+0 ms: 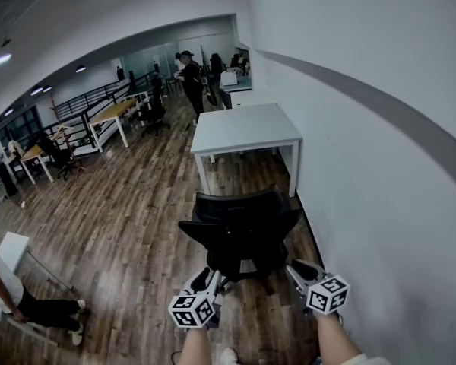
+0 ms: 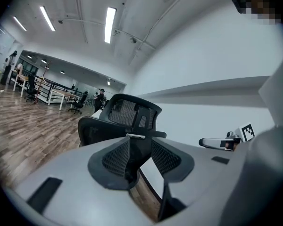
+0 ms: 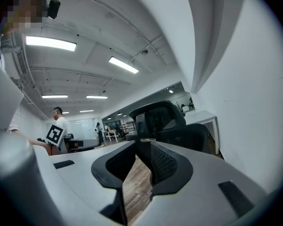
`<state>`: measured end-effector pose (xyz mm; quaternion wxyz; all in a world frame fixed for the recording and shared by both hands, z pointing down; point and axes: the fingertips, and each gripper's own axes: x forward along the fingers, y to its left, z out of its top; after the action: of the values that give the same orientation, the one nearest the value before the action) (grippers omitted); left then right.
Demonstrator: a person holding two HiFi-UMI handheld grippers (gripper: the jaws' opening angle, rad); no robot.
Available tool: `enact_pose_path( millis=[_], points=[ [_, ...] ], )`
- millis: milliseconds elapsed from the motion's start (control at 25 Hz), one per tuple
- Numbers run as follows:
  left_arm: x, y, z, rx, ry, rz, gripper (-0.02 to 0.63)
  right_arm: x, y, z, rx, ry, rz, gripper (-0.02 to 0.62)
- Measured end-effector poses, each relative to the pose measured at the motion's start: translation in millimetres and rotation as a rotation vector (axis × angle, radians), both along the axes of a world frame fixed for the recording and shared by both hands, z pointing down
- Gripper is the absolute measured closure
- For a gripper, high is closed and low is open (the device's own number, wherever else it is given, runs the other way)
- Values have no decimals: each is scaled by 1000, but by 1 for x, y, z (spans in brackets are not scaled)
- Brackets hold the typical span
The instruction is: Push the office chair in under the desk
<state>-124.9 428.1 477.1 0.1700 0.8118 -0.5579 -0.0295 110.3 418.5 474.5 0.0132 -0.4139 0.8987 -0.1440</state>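
Observation:
A black mesh-backed office chair [image 1: 239,230] stands on the wood floor with its back toward me, a short way in front of a white desk [image 1: 243,128] set against the right wall. My left gripper [image 1: 211,278] is just behind the chair's lower left, and my right gripper [image 1: 295,269] is behind its lower right. In the left gripper view the jaws of the left gripper [image 2: 140,147] stand slightly apart, and the chair [image 2: 127,114] fills the gap ahead. In the right gripper view the right gripper [image 3: 144,149] also shows a narrow gap, with floor below and the chair [image 3: 165,121] beyond. Neither holds anything.
A white wall [image 1: 380,173] runs close along the right of the chair and desk. A person [image 1: 15,299] sits low at the left beside a small white table [image 1: 11,249]. Further desks [image 1: 110,112], chairs and standing people fill the far end of the room.

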Motion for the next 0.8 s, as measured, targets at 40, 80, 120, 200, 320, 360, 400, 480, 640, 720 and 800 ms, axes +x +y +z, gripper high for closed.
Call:
enact_pose_path(
  millis=[40, 80, 120, 200, 320, 360, 400, 480, 640, 720, 800],
  points=[
    [0, 0, 1, -4, -1, 1, 476, -1, -1, 0, 1, 4, -6, 486],
    [-1, 0, 2, -5, -14, 3, 473, -3, -3, 0, 4, 14, -14, 469],
    [-2, -1, 3, -6, -38, 7, 465, -5, -5, 0, 8, 27, -22, 454],
    [-6, -7, 5, -12, -103, 23, 440, -8, -14, 2, 8, 45, -38, 417],
    [-13, -27, 8, -29, -124, 40, 389, -8, -35, 5, -10, 41, -38, 378],
    [-15, -36, 9, -33, -118, 45, 378, -8, -43, 6, -15, 40, -36, 372],
    [-19, -45, 9, -36, -115, 48, 367, -8, -52, 7, -21, 38, -38, 366],
    [-32, -63, 7, -34, -117, 43, 359, -14, -68, 6, -30, 36, -47, 359],
    [-53, -98, -2, -27, -102, 32, 359, -10, -103, 0, -41, 44, -14, 360],
    [-64, -113, -4, -26, -108, 20, 359, -10, -118, 0, -48, 46, -1, 359],
    [-72, -125, -6, -22, -109, 19, 359, -10, -127, 1, -49, 56, 10, 359]
  ],
)
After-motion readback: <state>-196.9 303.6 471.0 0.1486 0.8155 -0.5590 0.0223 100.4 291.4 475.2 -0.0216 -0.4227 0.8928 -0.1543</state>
